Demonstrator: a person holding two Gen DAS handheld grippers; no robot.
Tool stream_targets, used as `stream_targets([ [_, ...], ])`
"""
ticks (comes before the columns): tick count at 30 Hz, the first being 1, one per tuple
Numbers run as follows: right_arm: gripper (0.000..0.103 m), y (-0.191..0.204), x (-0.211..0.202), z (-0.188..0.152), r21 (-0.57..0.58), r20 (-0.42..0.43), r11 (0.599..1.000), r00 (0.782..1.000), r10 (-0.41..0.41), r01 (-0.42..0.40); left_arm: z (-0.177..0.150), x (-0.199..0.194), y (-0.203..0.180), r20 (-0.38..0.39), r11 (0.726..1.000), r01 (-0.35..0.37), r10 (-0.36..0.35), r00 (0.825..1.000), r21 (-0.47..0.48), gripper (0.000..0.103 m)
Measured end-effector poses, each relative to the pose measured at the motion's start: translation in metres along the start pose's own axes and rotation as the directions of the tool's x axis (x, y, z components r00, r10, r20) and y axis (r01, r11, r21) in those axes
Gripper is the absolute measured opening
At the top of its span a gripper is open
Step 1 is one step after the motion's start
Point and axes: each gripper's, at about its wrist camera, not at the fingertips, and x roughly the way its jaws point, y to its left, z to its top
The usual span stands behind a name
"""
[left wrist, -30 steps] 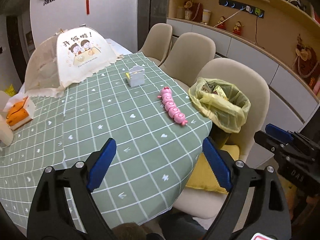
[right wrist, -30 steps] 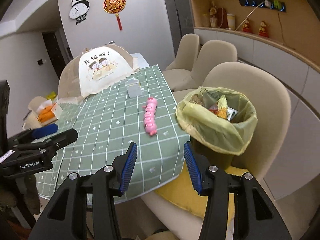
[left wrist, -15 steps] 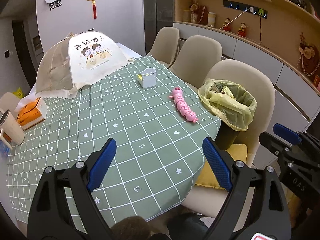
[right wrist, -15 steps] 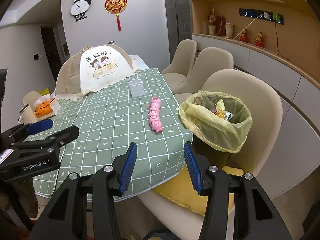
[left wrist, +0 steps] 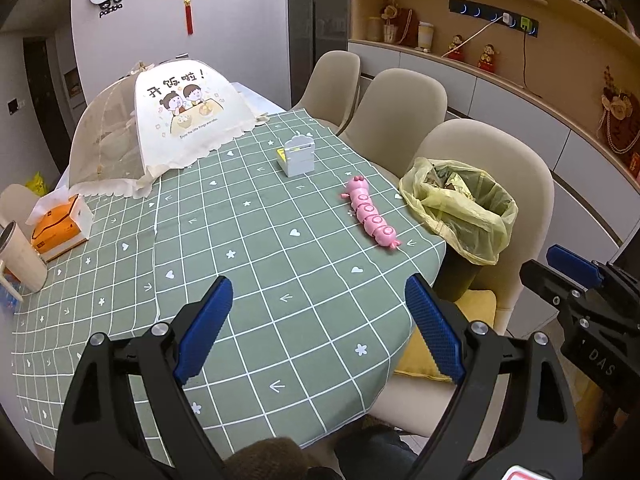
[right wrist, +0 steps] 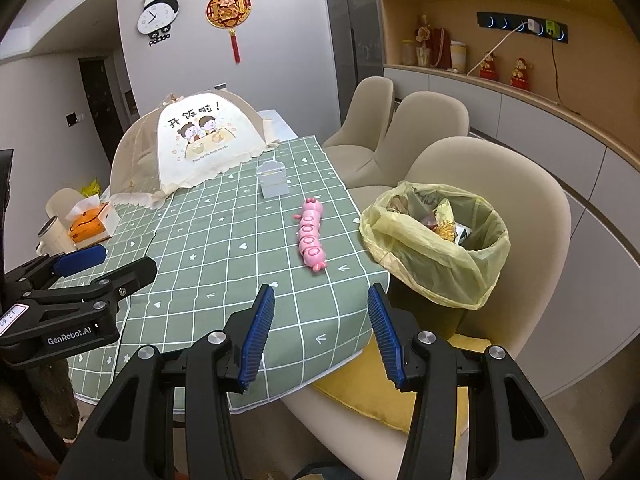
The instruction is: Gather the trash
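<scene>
Trash bin (right wrist: 436, 244) beside table (right wrist: 224, 264); pink caterpillar toy (right wrist: 311, 238) near edge.

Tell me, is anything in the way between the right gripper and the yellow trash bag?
Nothing visible is. The open right gripper hangs over the table's corner, and the yellow plastic trash bag sits just beyond on the beige chair, with only air between.

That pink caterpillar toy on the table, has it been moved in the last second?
No. The pink caterpillar toy lies at the same spot on the green tablecloth, between the grey box and the yellow bin bag; only the camera's view shifted.
</scene>
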Motion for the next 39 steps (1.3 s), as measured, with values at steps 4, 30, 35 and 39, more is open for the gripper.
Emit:
stream_targets([
  [4,0.046,-0.001,0.002,0.003,-0.002,-0.001,1.0,1.0,-0.001,0.001,0.0,0.002,-0.003,-0.004,1.0,0.001,-0.001,1.0,0.002,0.084],
  [30,0.046,-0.013,-0.003,-0.003,0.034,0.003,0.999,1.0,-0.019,0.019,-0.001,0.006,-0.016,-0.016,0.999,0.041,-0.041,0.999,0.028,0.084],
  [35,0.046,-0.013,-0.003,-0.003,0.036,0.003,0.999,1.0,-0.02,0.02,-0.001,0.005,-0.016,-0.015,0.999,0.044,-0.043,0.999,0.027,0.084],
  [39,0.046,-0.013,-0.003,-0.003,0.034,0.002,0.999,1.0,-0.019,0.018,-0.001,0.004,-0.016,-0.012,0.999,0.043,-0.043,0.999,0.022,0.084],
])
